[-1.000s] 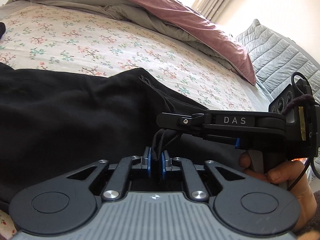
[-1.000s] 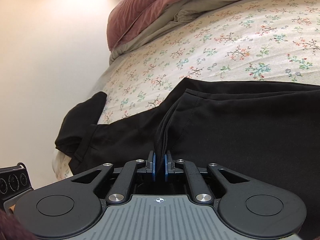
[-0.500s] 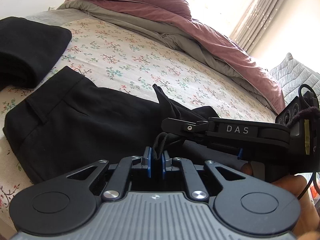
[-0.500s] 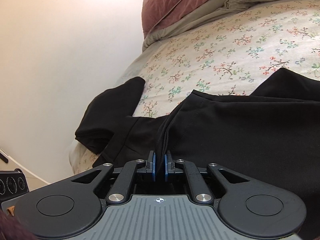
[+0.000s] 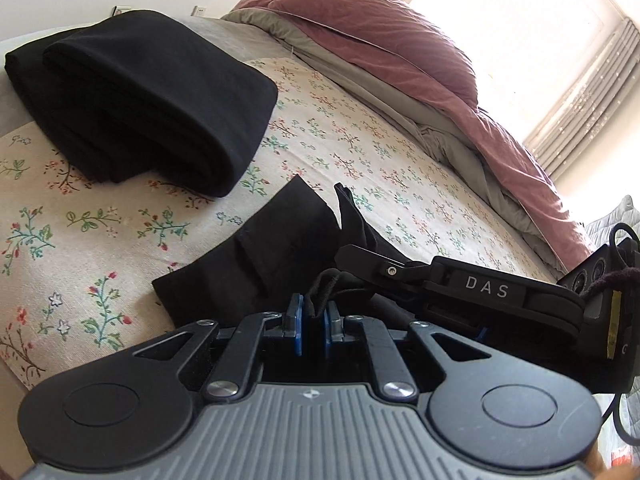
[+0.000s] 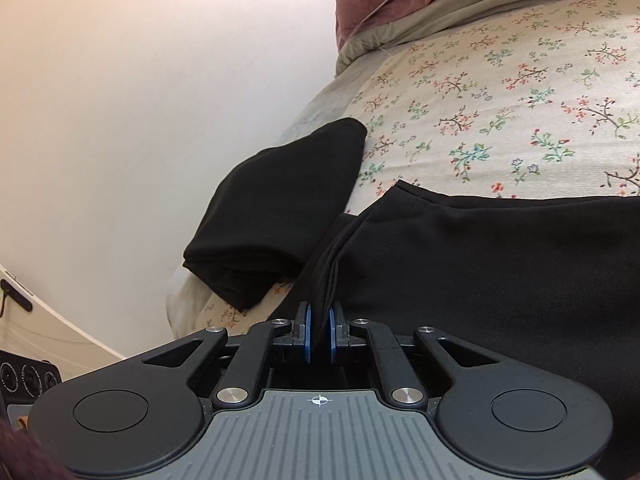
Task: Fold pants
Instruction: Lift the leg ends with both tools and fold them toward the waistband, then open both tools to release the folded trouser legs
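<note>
Right now your left gripper (image 5: 313,322) has its blue-padded jaws pinched together on a bunched fold of the black woven-fabric pants (image 5: 276,256), which lie on the bed's cream bedsheet printed with small flower sprigs (image 5: 100,240). In the left wrist view the cloth rises out of your grip as a narrow strip, with a pointed corner standing up just beyond it. Your right gripper (image 6: 319,334) has its jaws clamped on the pants (image 6: 500,264) too, gripping several stacked layers of a stitched edge that fan upward from the pads; from there the fabric spreads in a broad dark sheet to the right across the bed. The right gripper (image 5: 460,292) also shows in the left wrist view, reaching in from the right with its black finger lying just above the fabric you hold (the letters DAS are printed on its side).

A separate folded black garment (image 5: 140,104) sits on the sheet beyond the pants, toward the bed's edge; in the right wrist view it (image 6: 288,208) lies just left of the pants and close against them. Farther back a crumpled dusty-pink and grey-green duvet (image 5: 400,64) is heaped along the bed. Pale striped curtains (image 5: 592,96) hang by the bright window.
</note>
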`<state>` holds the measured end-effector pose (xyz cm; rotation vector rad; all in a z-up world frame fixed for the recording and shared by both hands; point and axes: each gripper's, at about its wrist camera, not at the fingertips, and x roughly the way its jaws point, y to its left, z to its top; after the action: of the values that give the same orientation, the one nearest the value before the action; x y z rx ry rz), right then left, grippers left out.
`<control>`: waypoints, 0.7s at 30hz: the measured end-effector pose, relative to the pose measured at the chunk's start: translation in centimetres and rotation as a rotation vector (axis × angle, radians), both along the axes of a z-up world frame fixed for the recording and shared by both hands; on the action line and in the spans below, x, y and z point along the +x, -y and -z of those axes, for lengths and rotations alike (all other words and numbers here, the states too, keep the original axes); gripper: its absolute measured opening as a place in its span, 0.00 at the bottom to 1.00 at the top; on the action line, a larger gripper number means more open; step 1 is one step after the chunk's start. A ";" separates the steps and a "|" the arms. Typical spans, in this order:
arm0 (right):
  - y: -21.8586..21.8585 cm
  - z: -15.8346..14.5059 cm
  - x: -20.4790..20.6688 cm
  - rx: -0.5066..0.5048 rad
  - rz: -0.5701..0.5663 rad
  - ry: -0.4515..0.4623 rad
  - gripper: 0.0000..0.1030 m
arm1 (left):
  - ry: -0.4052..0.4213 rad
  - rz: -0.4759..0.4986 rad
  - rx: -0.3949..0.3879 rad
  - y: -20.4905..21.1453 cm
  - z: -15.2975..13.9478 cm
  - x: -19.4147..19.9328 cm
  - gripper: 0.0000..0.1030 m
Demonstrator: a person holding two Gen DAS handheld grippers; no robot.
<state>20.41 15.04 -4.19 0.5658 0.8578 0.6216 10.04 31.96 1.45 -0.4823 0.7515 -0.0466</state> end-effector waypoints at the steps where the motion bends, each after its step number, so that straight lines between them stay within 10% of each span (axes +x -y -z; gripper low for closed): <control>1: -0.5 0.0 0.1 0.000 -0.006 -0.001 0.08 | -0.001 -0.012 -0.008 -0.5 0.0 -0.2 0.19; 16: -5.0 1.6 1.6 -0.016 -0.035 -0.053 0.14 | -0.069 -0.135 -0.007 -3.4 1.2 -0.2 0.20; 21: -3.6 -0.2 1.3 -0.020 -0.025 -0.027 0.49 | -0.011 -0.180 0.050 -3.3 0.0 -1.1 0.38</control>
<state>21.74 18.61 -3.96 0.5471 0.8970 0.6286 8.93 35.31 1.48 -0.5007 0.7162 0.1422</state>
